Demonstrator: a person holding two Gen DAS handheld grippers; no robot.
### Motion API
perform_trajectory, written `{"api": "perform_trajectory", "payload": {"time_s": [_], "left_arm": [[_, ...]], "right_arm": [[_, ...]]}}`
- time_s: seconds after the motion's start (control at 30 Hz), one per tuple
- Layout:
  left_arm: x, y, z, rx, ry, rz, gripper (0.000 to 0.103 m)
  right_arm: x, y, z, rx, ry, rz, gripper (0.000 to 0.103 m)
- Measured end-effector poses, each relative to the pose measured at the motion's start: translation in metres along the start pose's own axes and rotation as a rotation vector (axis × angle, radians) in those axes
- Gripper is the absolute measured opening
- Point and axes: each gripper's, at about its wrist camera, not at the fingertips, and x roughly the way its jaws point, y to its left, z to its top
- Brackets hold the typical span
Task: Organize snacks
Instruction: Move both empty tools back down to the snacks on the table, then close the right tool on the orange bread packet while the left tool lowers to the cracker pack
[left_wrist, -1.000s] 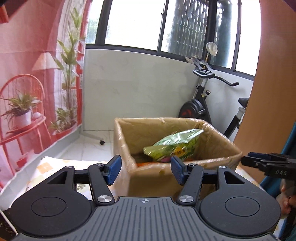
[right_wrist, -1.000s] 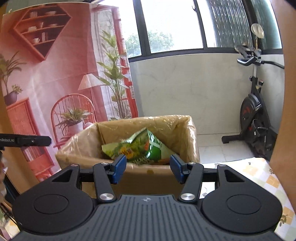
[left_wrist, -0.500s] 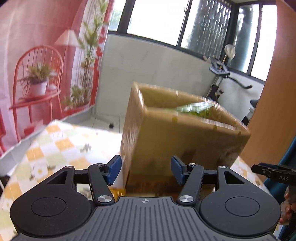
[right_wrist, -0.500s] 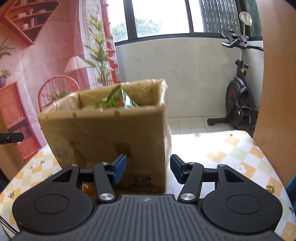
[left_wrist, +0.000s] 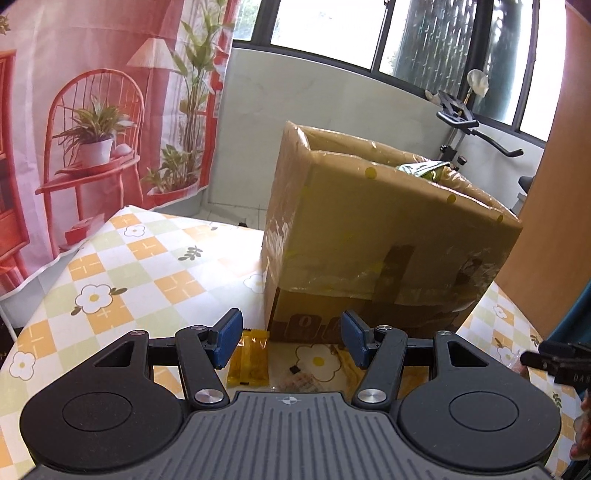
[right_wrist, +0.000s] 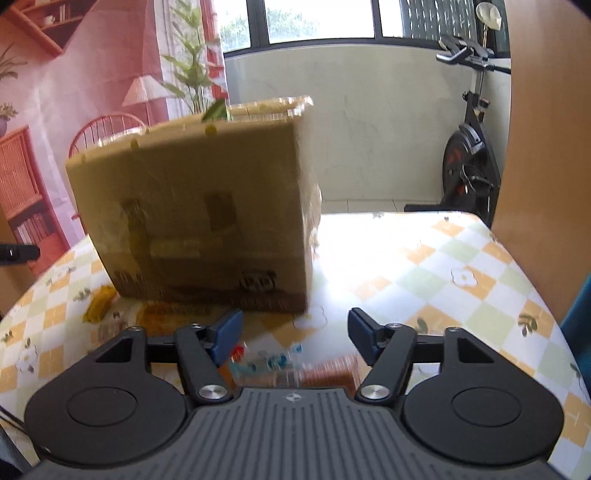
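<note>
A tape-wrapped cardboard box stands on the checked tablecloth, a green snack bag poking above its rim. My left gripper is open and empty, low over a small yellow snack packet lying just before the box. A clear wrapped snack lies beside the packet. My right gripper has nothing between its jaws, which are opening, above blurred wrapped snacks and an orange-brown packet. A yellow packet lies at the box's left foot.
The table has rounded edges. A printed red backdrop hangs on the left, an exercise bike stands behind, and a brown panel rises at the right. The other gripper's tip shows at the right edge.
Both grippers have come down from above the box to table level before it. The box's inside is out of sight now, and snacks on the cloth have come into view. The right jaws have widened.
</note>
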Motion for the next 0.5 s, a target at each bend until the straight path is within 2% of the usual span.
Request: {"api": "perform_trajectory", "payload": {"time_s": [0.07, 0.3, 0.5], "left_arm": [[0.001, -0.001, -0.002, -0.004, 0.012, -0.006, 0.062], [0.004, -0.01, -0.012, 0.002, 0.043, -0.035, 0.062], [0.01, -0.014, -0.02, 0.004, 0.081, -0.061, 0.062]], "right_arm": [[0.002, 0.001, -0.007, -0.005, 0.024, -0.01, 0.082], [0.018, 0.007, -0.027, -0.053, 0.13, -0.033, 0.086], [0.022, 0.0, -0.036, -0.042, 0.15, -0.067, 0.09]]}}
